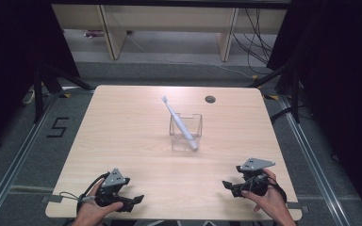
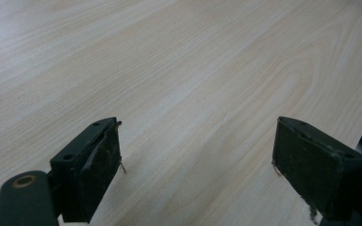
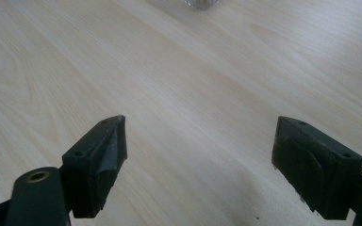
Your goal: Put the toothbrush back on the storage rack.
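Here, a toothbrush (image 1: 179, 121) leans in the clear holder (image 1: 185, 132) at the table's (image 1: 122, 141) centre, seemingly already placed. Left tongs (image 1: 134, 201) and right tongs (image 1: 229, 186) rest wide and empty near the near corners; little apparently remains.

Left gripper (image 1: 134, 201) and right gripper (image 1: 227, 185) low, jaws wide apart, nothing held, pointing inward
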The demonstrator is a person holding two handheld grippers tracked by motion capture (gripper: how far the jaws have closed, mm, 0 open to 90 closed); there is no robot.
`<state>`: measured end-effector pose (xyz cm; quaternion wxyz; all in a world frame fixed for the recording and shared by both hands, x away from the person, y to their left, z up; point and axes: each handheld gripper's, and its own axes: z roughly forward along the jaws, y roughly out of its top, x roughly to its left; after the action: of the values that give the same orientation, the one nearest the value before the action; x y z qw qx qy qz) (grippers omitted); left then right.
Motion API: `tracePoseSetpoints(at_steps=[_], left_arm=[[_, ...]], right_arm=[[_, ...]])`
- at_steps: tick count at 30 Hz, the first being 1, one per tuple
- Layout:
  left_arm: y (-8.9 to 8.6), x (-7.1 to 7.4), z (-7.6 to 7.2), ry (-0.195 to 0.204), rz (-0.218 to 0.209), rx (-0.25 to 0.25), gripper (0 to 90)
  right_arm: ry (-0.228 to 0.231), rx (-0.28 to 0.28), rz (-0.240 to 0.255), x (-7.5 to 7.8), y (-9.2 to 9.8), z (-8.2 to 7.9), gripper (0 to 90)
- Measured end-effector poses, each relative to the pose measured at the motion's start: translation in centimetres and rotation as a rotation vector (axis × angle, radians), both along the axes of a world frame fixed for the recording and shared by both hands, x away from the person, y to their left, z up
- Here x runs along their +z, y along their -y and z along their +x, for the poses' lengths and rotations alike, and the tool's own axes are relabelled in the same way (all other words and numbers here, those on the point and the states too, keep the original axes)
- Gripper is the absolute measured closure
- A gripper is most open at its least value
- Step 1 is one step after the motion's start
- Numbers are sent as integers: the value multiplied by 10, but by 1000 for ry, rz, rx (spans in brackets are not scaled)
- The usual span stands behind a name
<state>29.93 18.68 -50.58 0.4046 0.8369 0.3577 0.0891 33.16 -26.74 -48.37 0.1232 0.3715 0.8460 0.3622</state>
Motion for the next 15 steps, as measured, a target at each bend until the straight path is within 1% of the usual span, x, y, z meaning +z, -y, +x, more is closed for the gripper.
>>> tracePoseSetpoints(at_steps=[1, 5, 6, 7, 8, 9, 10, 11, 13, 14, 15], left_arm=[[0, 0, 0, 0, 0, -1, 151], [0, 0, 0, -1, 1, 0, 151], [0, 0, 0, -1, 1, -1, 151], [1, -1, -1, -2, -13, 6, 151], [1, -1, -1, -2, -13, 6, 151], [0, 0, 0, -1, -3, 0, 151], [0, 0, 0, -1, -3, 0, 151], [0, 0, 0, -1, 1, -2, 151], [0, 0, 0, -1, 1, -1, 151], [1, -1, -1, -1, -11, 6, 151], [1, -1, -1, -1, -11, 6, 151]], right_arm=[[-2, -22, 5, -2, 1, -3, 192], [6, -3, -3, -2, 5, -3, 192], [-5, -13, -14, -3, 7, -5, 191], [-23, -18, -8, -3, 7, -6, 191], [-28, -34, -3, -4, 6, -9, 191], [-6, -16, -14, -4, 8, -8, 192], [-6, -16, -14, -4, 8, -8, 192], [-23, -18, -18, -4, 10, -9, 192], [-31, -28, -15, -4, 10, -11, 193], [-28, -29, -21, -4, 10, -11, 192], [-20, -27, -30, -4, 11, -11, 193]])
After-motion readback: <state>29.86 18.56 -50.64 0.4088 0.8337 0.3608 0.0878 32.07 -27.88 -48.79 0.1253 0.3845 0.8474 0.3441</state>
